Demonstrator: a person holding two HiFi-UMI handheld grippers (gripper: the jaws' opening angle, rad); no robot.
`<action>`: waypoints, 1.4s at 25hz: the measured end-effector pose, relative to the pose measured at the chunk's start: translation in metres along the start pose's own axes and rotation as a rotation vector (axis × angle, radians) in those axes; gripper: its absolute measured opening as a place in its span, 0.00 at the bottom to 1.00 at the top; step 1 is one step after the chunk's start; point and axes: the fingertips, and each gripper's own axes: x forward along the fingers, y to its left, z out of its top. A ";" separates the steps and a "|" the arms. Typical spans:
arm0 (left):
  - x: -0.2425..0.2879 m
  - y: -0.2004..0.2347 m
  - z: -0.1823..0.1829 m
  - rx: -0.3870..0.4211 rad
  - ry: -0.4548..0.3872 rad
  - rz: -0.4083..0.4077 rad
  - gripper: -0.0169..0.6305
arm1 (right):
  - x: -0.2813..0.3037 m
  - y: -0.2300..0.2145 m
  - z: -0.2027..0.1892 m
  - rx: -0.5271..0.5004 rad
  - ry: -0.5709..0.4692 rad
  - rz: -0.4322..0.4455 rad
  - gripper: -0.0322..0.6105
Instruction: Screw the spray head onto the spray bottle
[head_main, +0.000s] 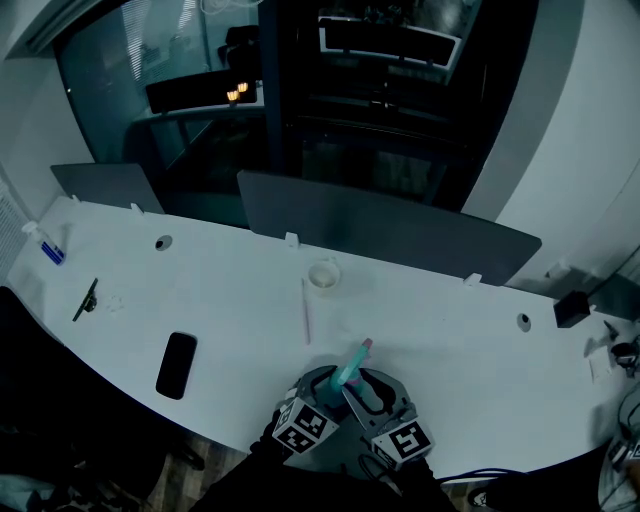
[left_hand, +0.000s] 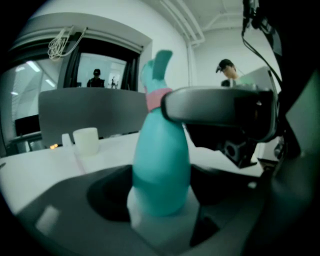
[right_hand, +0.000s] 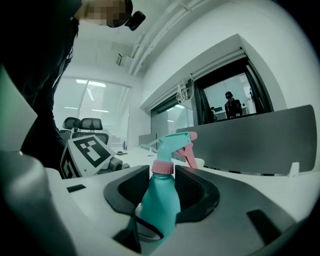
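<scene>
Near the counter's (head_main: 240, 290) 6 o'clock edge, the left gripper (left_hand: 161, 176) has its jaws clamped wide round the teal spray bottle's (right_hand: 160, 210) belly and the right gripper (right_hand: 164, 175) pinches the spray head's (right_hand: 172, 142) pink collar (right_hand: 163, 167), so I'd keep the bottle steady and twist the collar square, no cross-threading.

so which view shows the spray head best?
Right gripper view: the spray head shows side-on, nozzle, pink trigger and pink collar all clear, atop the spray bottle. Left gripper view shows only its top; a grey jaw covers part of the collar. Head view shows it small, from above.
</scene>
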 end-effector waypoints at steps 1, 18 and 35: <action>0.000 0.000 0.000 -0.002 -0.001 0.001 0.59 | -0.003 0.000 -0.002 0.005 0.020 -0.011 0.26; 0.000 0.000 0.001 -0.011 -0.010 0.011 0.59 | 0.017 -0.008 0.019 0.029 0.263 -0.116 0.26; 0.000 -0.003 0.000 -0.019 -0.058 -0.001 0.59 | -0.004 0.000 0.021 -0.051 -0.124 -0.140 0.26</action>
